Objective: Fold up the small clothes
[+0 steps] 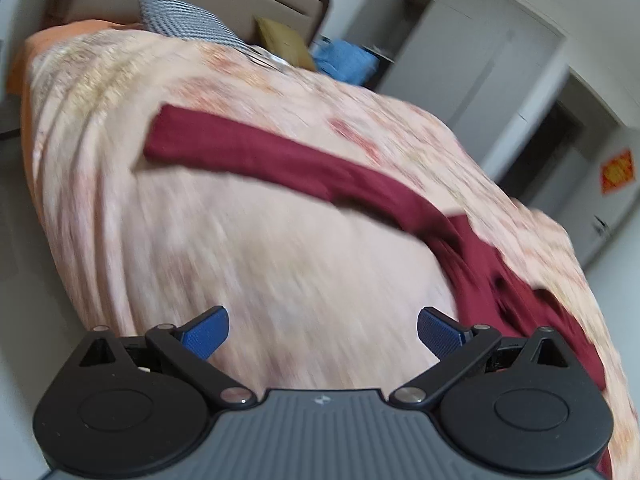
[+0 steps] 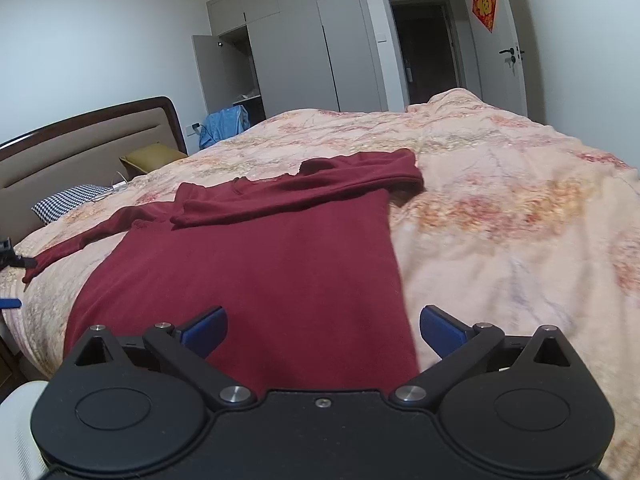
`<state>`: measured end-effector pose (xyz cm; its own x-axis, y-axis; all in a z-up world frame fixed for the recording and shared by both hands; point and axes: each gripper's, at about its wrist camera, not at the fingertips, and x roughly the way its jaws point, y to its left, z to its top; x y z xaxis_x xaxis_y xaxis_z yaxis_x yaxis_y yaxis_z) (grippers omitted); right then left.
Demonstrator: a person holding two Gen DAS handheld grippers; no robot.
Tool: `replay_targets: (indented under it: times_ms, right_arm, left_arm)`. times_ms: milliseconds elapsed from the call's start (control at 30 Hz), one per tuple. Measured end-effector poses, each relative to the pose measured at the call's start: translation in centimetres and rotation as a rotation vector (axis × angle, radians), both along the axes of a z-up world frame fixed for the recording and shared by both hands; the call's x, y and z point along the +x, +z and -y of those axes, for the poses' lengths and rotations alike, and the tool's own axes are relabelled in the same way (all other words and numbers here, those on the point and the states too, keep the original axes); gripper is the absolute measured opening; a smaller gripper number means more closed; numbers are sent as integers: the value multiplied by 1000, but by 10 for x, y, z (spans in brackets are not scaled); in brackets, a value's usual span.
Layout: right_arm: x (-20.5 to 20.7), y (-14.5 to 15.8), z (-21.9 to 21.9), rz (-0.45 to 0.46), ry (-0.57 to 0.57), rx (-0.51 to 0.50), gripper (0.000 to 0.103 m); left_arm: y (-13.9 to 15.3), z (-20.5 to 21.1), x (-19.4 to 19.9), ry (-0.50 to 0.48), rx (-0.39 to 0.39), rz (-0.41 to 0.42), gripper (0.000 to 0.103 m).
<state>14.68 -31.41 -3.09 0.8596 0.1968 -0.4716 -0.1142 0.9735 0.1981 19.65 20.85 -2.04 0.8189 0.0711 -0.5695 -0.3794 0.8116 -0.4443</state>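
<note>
Your shirt [image 2: 256, 280] lies flat on the bed [image 2: 500, 220], one sleeve [image 2: 304, 188] folded across its top, the other sleeve [image 2: 80, 242] stretched out left. Your right gripper [image 2: 323, 330] sits over the shirt's near hem; your left gripper [image 1: 323, 332] is over bare bedding, left of the shirt. Pillows [image 2: 72, 198] lie by the headboard [image 2: 80, 144], the wardrobe [image 2: 300, 40] behind the bed.
</note>
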Motion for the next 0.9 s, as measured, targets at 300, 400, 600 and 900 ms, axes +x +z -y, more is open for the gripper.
replay_targets:
  times_ms: [300,400,600,900]
  right_arm:
    - [32,-8,-21,-25,-6,-42,102]
    - [37,-9,-28,-25,-2,-72,102]
    - [40,-13,-36,-23,-7,-101,103]
    - [41,-13,-33,-4,-7,-93,102]
  left_arm:
    - [-18,-85,63,223,-86,20,103]
    - [-25,-107,72,304,-107,51,98]
    - [-23,-128,86,386,-62,102,17]
    - [16,-147,78,429,34,219,6]
